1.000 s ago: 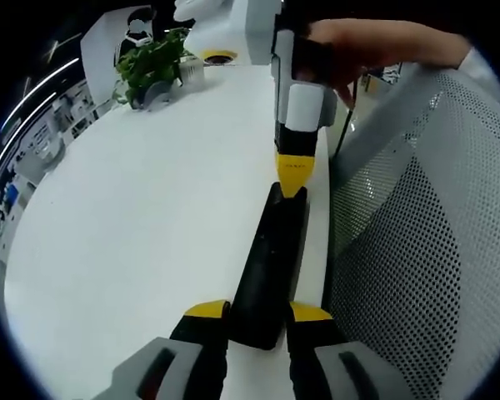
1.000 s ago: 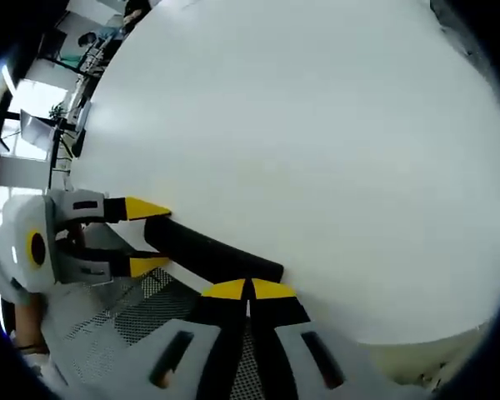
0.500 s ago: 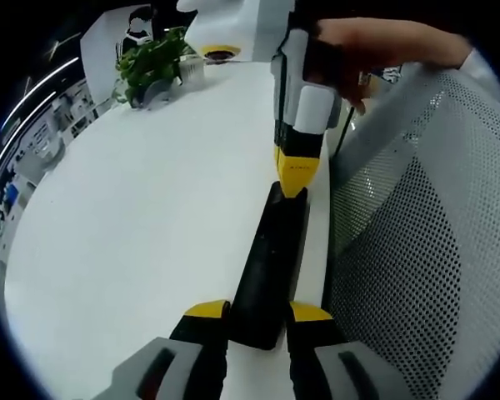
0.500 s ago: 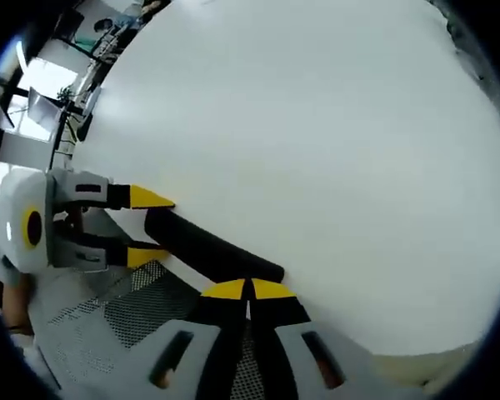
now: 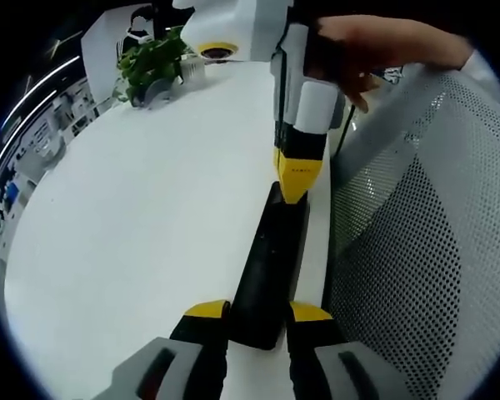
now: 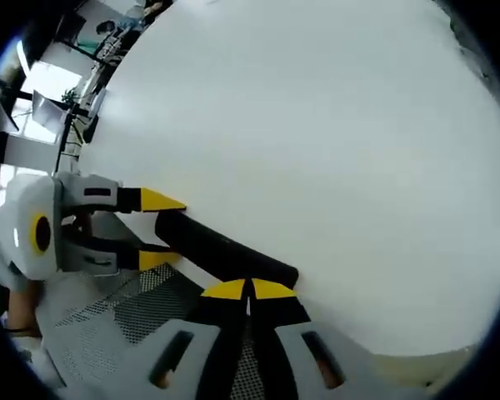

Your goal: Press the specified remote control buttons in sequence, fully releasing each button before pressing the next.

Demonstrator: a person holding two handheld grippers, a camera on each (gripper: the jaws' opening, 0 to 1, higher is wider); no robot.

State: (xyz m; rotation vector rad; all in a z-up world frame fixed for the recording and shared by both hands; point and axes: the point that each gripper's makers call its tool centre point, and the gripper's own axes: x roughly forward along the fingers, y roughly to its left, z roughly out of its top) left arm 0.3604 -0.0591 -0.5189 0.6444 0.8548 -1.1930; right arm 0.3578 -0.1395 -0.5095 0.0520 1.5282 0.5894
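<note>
Left gripper holding the remote steady, right gripper tip coming down on its far end for a press.

Left gripper (image 5: 258, 314) is clamping the near end of the black remote (image 5: 271, 267), jaws closed onto its two long sides; the remote is lying flat along the bench (image 5: 142, 217) edge, just beside a mesh chair back (image 5: 417, 250). Right gripper (image 6: 248, 289) is running with jaws fully together and nothing between them, its yellow tips touching or just over the remote's far end; can't tell if a button is actually depressed, and no buttons are readable. Judgement: one press of the sequence is underway. Next: lift straight off until clear, then move along the remote to the next button, left grip unchanged. A potted plant (image 5: 154, 62) is sitting at the bench's far end.
</note>
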